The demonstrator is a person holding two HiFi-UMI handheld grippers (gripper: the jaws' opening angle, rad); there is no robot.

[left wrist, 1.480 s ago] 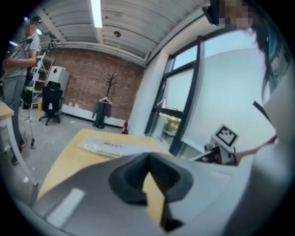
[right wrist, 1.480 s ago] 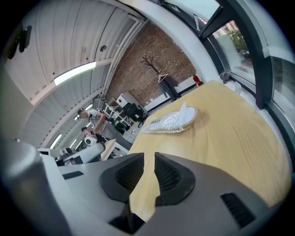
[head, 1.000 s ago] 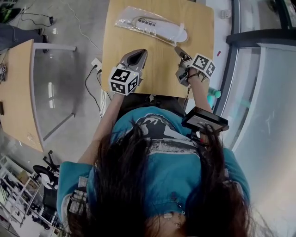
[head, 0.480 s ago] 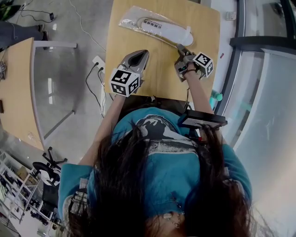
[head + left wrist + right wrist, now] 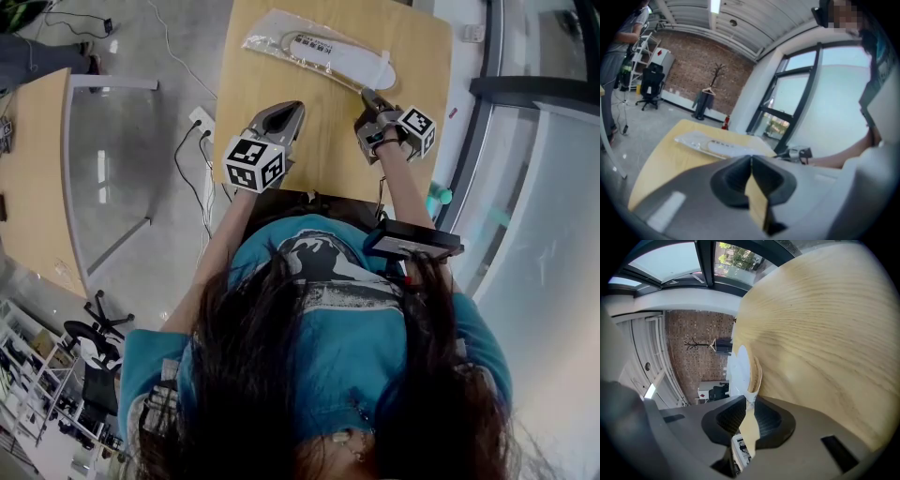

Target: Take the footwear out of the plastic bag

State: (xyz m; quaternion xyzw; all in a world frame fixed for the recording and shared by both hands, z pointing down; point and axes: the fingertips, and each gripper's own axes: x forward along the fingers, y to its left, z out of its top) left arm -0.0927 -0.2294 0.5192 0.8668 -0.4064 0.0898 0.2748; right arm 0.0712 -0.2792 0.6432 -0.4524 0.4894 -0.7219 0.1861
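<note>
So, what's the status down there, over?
Left gripper shut, empty. Right gripper just closed on plastic bag edge. Footwear inside it, on table. Nothing in the way.

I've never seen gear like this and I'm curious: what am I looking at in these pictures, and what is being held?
A person holds a two-jaw tool in each hand. The head view comes from a camera on their head, looking down; the other two cameras ride on the tools themselves. On the wooden table lies a clear plastic bag with white footwear inside. The right hand-held gripper has just been closing and now pinches the bag's near edge. The left hand-held gripper is shut and empty.
</note>
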